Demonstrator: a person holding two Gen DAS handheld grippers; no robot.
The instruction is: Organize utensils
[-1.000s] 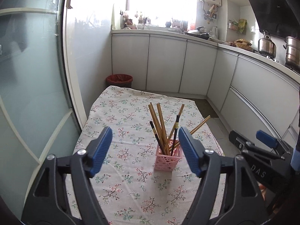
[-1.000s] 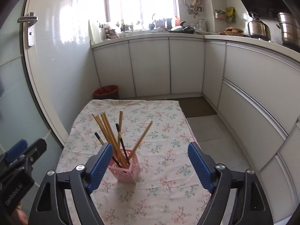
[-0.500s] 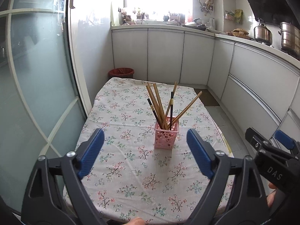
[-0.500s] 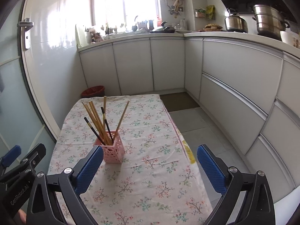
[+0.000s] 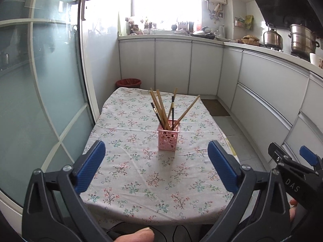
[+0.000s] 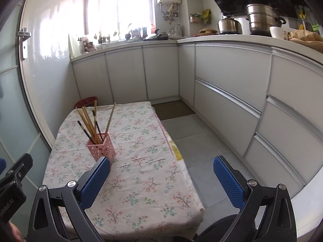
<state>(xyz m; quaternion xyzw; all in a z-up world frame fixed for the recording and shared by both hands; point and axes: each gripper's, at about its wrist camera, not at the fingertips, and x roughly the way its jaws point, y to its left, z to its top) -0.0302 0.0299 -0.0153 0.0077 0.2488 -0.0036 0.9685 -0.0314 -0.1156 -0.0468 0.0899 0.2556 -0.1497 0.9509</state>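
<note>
A pink perforated holder [image 5: 168, 139] stands upright near the middle of the flowered tablecloth [image 5: 131, 171], with several wooden and dark chopsticks [image 5: 161, 109] fanned out of it. My left gripper [image 5: 155, 147] hangs over the near end of the table, short of the holder; its jaws are opening and nothing is between them. My right gripper [image 6: 161, 160] stands open and holds nothing, over the table's right edge, with the holder [image 6: 101, 148] and chopsticks [image 6: 88, 121] ahead to its left. Each gripper also shows at the edge of the other's view.
White kitchen cabinets [image 6: 226, 100] run along the back and right, with pots [image 6: 260, 18] on the counter. A red bin [image 5: 128, 83] sits beyond the table's far end, a frosted glass door [image 5: 40, 100] closes the left, and a brown mat [image 6: 173, 110] lies on the grey floor.
Both grippers have drawn back from the holder toward the near end of the table, and both pairs of jaws have spread wider. The holder and chopsticks have stayed put.
</note>
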